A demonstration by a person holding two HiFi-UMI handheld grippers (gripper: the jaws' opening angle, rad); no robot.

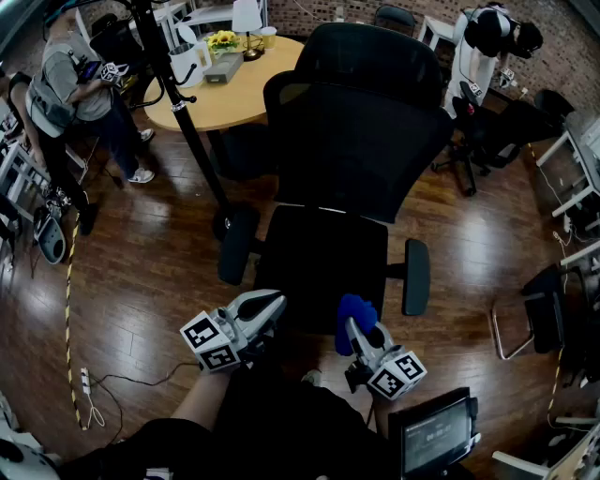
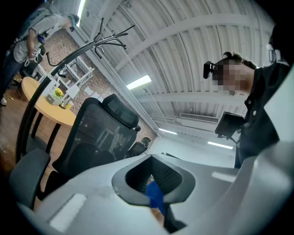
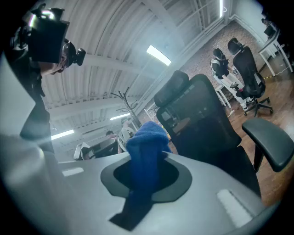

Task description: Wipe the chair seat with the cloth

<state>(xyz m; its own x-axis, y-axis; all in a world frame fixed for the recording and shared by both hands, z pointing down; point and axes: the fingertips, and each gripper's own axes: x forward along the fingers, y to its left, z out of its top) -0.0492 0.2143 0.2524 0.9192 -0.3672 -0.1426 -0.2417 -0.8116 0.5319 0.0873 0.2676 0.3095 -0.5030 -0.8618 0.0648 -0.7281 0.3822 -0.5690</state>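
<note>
A round wooden table (image 1: 246, 94) bears yellow flowers (image 1: 222, 39) and, perhaps, a lamp (image 1: 246, 17), beside a black pole (image 1: 190, 131).

The grey two-jaw left gripper (image 1: 272, 303), jaws together, points forward beside the matching right gripper (image 1: 353, 326), whose jaws clamp a bunched blue terry cloth (image 1: 355, 310).
</note>
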